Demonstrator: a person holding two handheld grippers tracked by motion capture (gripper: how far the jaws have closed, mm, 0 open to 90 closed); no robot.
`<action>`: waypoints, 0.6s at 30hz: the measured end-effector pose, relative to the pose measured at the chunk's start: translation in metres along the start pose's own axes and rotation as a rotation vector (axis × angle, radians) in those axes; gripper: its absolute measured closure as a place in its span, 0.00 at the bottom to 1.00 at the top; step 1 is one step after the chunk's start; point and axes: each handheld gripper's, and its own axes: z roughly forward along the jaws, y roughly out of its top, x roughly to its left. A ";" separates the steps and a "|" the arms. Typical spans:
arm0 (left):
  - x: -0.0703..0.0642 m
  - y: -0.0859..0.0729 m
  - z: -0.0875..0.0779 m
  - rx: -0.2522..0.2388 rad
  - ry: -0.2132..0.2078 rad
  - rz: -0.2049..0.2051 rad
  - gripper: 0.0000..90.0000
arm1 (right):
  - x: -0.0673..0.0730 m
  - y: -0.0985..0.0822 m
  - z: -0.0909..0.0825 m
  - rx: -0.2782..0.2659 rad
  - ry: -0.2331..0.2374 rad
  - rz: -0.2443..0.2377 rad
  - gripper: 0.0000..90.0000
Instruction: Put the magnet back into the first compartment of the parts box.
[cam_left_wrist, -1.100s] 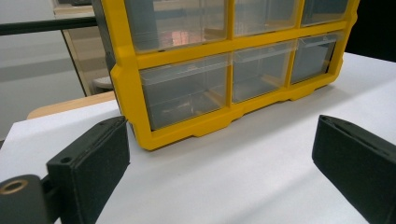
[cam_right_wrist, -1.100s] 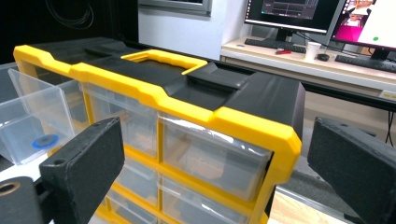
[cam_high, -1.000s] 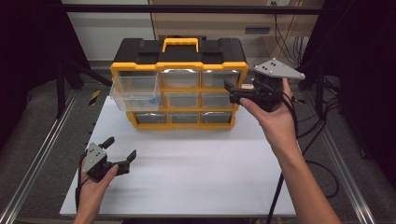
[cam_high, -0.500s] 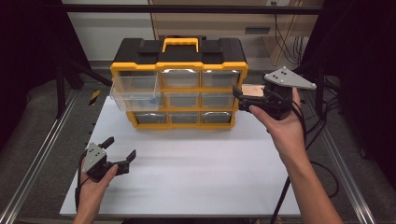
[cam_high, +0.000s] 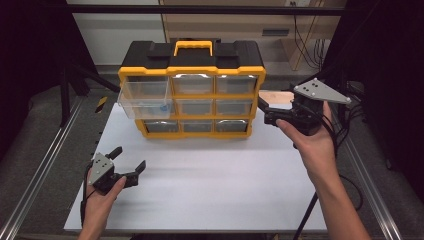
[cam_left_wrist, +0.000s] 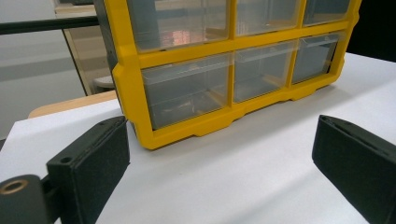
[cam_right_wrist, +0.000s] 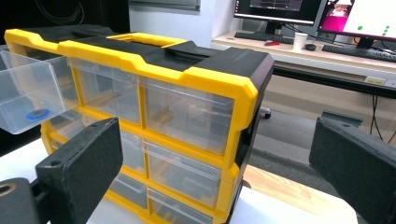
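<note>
A yellow and black drawer organizer (cam_high: 192, 95) with clear drawers stands at the back of the white table (cam_high: 210, 185). Its top-left drawer (cam_high: 144, 97) is pulled out and holds a small blue ring (cam_high: 161, 106). My right gripper (cam_high: 264, 111) hovers open just off the organizer's right side, jaws pointing at it. In the right gripper view the organizer (cam_right_wrist: 219, 84) fills the gap between the wide jaws (cam_right_wrist: 219, 158), with the pulled-out drawer (cam_right_wrist: 23, 93) at far left. My left gripper (cam_high: 129, 159) is open near the table's front left, facing the organizer's bottom row (cam_left_wrist: 187, 93).
A wooden board (cam_high: 275, 96) lies beside the organizer's right end. Metal rails (cam_high: 40, 175) run along the table's left side, and cables (cam_high: 350, 120) hang at the right. A desk with monitors and a keyboard (cam_right_wrist: 299, 37) stands behind.
My right gripper has drawn back to the right and slightly down, from in front of the organizer's right drawers to beside its right end. The left gripper has not moved.
</note>
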 end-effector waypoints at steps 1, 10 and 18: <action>0.000 0.000 0.000 0.000 0.000 0.000 0.04 | -0.001 0.000 -0.001 0.001 0.000 -0.002 0.04; 0.000 0.000 0.000 -0.001 -0.003 0.001 0.04 | -0.006 -0.005 -0.009 0.007 -0.024 -0.008 0.04; 0.000 0.000 0.000 0.000 -0.002 0.002 0.04 | -0.008 -0.012 -0.013 0.014 -0.036 -0.022 0.04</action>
